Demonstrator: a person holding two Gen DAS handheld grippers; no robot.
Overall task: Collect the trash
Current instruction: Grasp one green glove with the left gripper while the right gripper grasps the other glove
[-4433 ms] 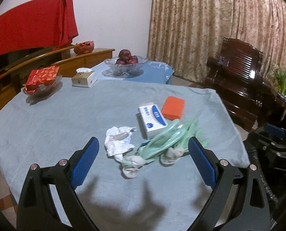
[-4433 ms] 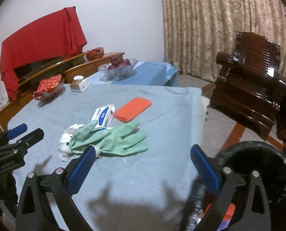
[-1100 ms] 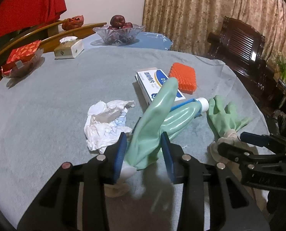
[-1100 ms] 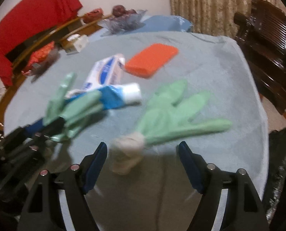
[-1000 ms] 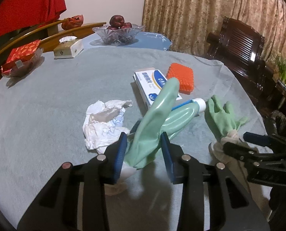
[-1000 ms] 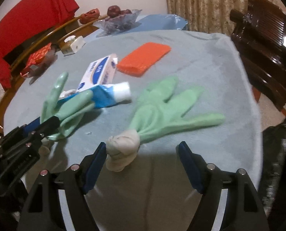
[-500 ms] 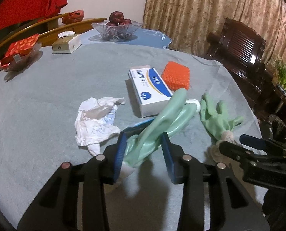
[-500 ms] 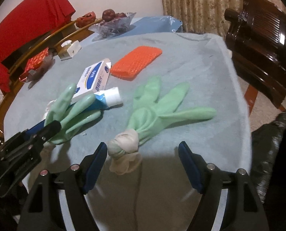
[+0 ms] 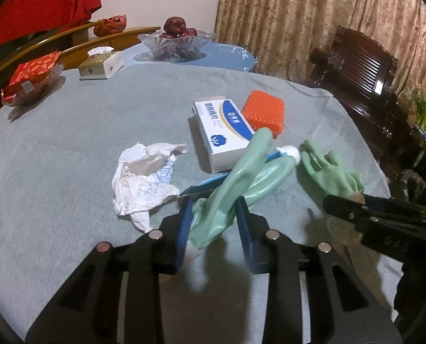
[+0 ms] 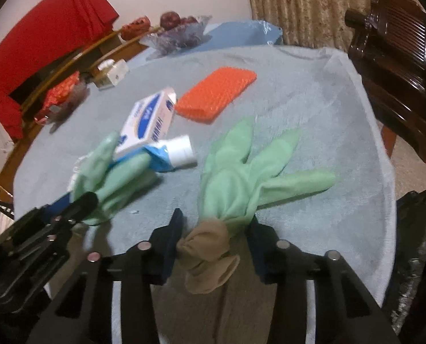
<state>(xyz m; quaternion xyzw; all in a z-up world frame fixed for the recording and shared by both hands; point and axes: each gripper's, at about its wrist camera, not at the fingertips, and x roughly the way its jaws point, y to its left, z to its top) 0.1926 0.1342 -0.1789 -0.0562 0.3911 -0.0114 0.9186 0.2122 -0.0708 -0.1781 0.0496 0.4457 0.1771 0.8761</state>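
One green rubber glove (image 9: 241, 172) sticks up between the blue pads of my left gripper (image 9: 213, 220), whose jaws are closing tighter on its wrist end. The glove's fingers lie over a blue tube with a white cap (image 9: 290, 152). A second green glove (image 10: 247, 177) lies flat on the grey tablecloth (image 10: 313, 100). The jaws of my right gripper (image 10: 214, 229) are closing and its pads touch both sides of the glove's bunched beige cuff (image 10: 207, 243). A crumpled white tissue (image 9: 144, 177) lies left of the held glove. The left gripper (image 10: 75, 200) shows at the left of the right wrist view.
A white and blue box (image 9: 221, 134) and an orange sponge (image 9: 265, 111) lie behind the gloves. A tissue box (image 9: 99, 63), a red packet dish (image 9: 29, 83) and a fruit bowl (image 9: 175, 43) stand far back. A black trash bag (image 10: 413, 243) hangs past the table's right edge, near a dark wooden chair (image 10: 399, 57).
The right gripper's jaws have narrowed from wide apart to touching the second glove's cuff. The glove in my left gripper has tipped lower toward the tube and box.
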